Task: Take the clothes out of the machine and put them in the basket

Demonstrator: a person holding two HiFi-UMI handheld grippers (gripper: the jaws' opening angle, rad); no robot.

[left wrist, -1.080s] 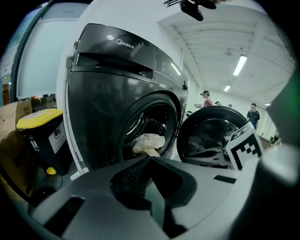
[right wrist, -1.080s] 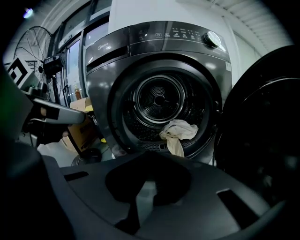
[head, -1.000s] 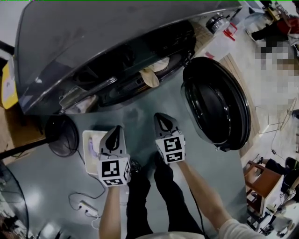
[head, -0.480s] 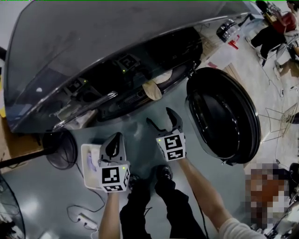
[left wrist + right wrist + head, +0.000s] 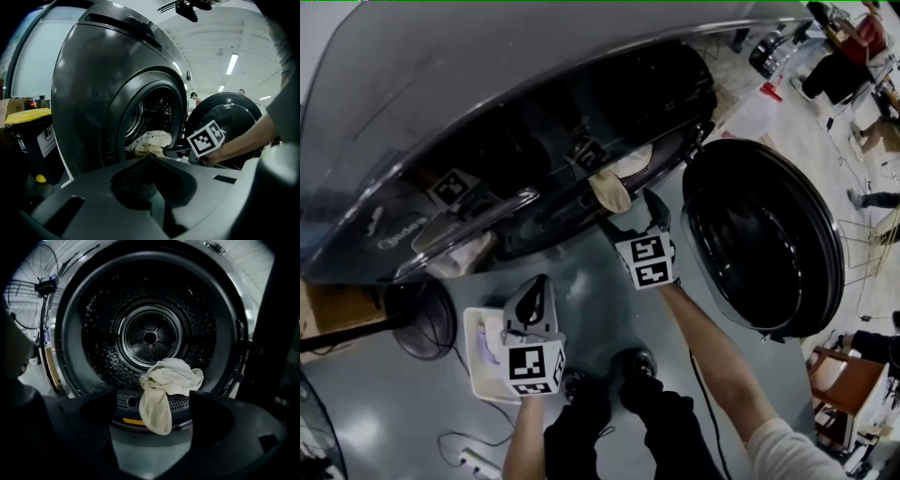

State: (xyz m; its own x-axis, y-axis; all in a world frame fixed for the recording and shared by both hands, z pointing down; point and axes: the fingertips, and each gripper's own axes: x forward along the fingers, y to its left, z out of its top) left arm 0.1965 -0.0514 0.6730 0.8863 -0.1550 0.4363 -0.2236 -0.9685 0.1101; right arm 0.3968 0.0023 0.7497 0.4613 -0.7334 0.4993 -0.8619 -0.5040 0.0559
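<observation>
A cream cloth (image 5: 614, 185) hangs over the lip of the dark grey machine's drum opening (image 5: 581, 202); it also shows in the right gripper view (image 5: 161, 390) and the left gripper view (image 5: 150, 139). My right gripper (image 5: 636, 214) is just in front of the cloth and its jaws have just been opening. They stand wide, with nothing between them (image 5: 153, 403). My left gripper (image 5: 534, 286) is shut and empty, held over the white basket (image 5: 478, 370) on the floor. The basket has something pale lavender in it. The left gripper view also shows the right gripper (image 5: 171, 151) at the opening.
The round machine door (image 5: 764, 234) stands swung open at the right. On the floor at the left stand a fan (image 5: 422, 305) and a power strip with cable (image 5: 478, 457). A yellow-lidded bin (image 5: 28, 136) stands left of the machine. My feet (image 5: 637, 361) are behind the grippers.
My right gripper has moved forward to the drum opening and its jaws went from shut to wide open. My left gripper has sunk a little over the basket.
</observation>
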